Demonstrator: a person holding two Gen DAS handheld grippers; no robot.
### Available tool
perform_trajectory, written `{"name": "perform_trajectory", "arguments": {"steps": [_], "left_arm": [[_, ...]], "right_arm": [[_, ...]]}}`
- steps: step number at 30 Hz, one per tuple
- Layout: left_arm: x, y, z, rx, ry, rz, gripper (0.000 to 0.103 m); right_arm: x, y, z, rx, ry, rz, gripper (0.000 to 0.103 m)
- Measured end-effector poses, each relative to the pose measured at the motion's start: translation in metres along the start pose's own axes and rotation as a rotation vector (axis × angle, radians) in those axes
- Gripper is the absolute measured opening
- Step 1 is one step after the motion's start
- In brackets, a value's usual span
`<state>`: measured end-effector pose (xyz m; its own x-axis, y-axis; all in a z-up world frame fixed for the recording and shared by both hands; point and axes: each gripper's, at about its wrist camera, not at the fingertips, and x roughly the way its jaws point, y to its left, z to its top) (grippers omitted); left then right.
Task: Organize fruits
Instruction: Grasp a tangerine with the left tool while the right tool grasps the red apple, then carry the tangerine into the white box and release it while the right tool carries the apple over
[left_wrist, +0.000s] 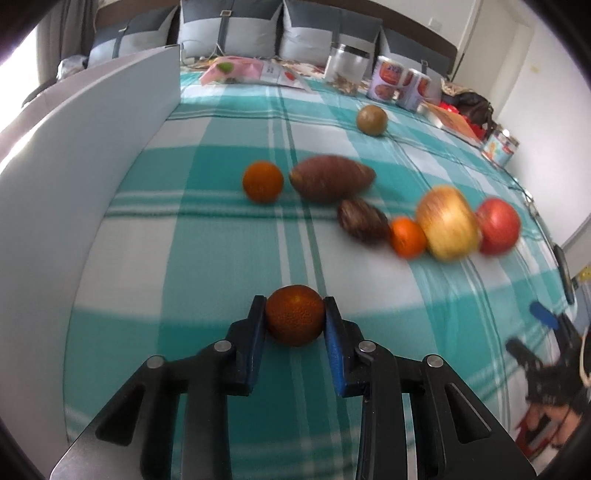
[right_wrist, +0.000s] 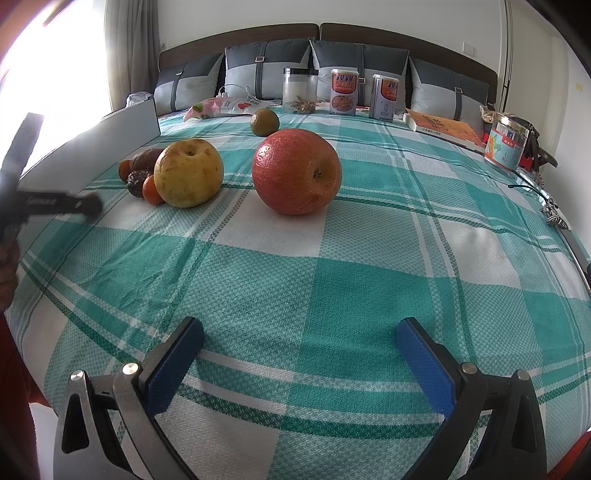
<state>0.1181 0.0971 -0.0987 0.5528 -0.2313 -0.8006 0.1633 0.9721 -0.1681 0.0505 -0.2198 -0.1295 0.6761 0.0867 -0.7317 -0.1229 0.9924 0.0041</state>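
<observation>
Closest to us, our left gripper (left_wrist: 294, 320) has its blue pads (left_wrist: 334, 332) pressed on either side of a small dark orange (left_wrist: 294, 319), which hangs just above the checked bedspread (left_wrist: 184, 258). Our right gripper (right_wrist: 300, 363) is spread wide with nothing between its fingers, low over the cloth and pointed at the red apple (right_wrist: 296, 171).

We judge the step in hand to be carrying this orange to join the others. To do it well we should keep the squeeze steady, travel low, and set the fruit down on flat cloth so it cannot roll; the soft bed will give a little. We should come in beside the cluster, not over it.

The held orange is round, with pitted skin, deep orange shading to brown.

Further out lie a second small orange (left_wrist: 407, 237), a dark wrinkled fruit (left_wrist: 362, 220), a yellow apple (left_wrist: 448, 222) and the red apple, close together. Beyond these sit another orange (left_wrist: 262, 181) and a sweet potato (left_wrist: 331, 178), and furthest a greenish round fruit (left_wrist: 372, 120).
</observation>
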Motion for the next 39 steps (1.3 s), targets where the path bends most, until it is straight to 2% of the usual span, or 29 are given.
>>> {"name": "perform_trajectory", "arguments": {"steps": [5,6,9,11,14,17,18,20,29,34,39], "left_arm": [[-0.007,-0.015,-0.020,0.070,-0.034,0.033,0.030],[-0.007,-0.016,-0.021,0.071,-0.037,0.032,0.030],[-0.007,-0.017,-0.020,0.071,-0.037,0.014,0.030],[-0.007,-0.017,-0.021,0.071,-0.036,0.011,0.030],[-0.009,-0.014,-0.022,0.059,-0.032,0.003,0.030],[-0.011,-0.012,-0.024,0.047,-0.029,-0.002,0.030],[-0.011,-0.012,-0.024,0.046,-0.028,-0.002,0.030],[-0.011,-0.013,-0.024,0.047,-0.026,0.000,0.030],[-0.019,-0.015,-0.020,-0.002,-0.027,-0.060,0.030],[-0.037,-0.018,-0.014,-0.023,-0.055,-0.110,0.030],[-0.058,-0.019,-0.007,-0.041,-0.084,-0.136,0.030]], "right_arm": [[0.001,0.000,0.005,0.004,0.030,0.002,0.103],[0.001,-0.002,0.013,0.033,0.044,0.005,0.103],[-0.006,-0.009,0.049,0.121,-0.021,0.052,0.103],[0.001,-0.007,0.077,0.107,-0.020,0.050,0.103],[0.038,-0.010,0.115,0.149,0.080,0.083,0.103],[0.065,-0.018,0.126,0.214,0.140,0.111,0.103],[0.075,-0.019,0.126,0.225,0.169,0.142,0.102],[0.087,-0.021,0.125,0.228,0.214,0.162,0.069],[0.065,-0.059,0.092,0.366,0.215,0.257,0.069],[0.044,-0.083,0.079,0.453,0.202,0.319,0.069],[0.030,-0.089,0.070,0.511,0.191,0.382,0.069]]}}
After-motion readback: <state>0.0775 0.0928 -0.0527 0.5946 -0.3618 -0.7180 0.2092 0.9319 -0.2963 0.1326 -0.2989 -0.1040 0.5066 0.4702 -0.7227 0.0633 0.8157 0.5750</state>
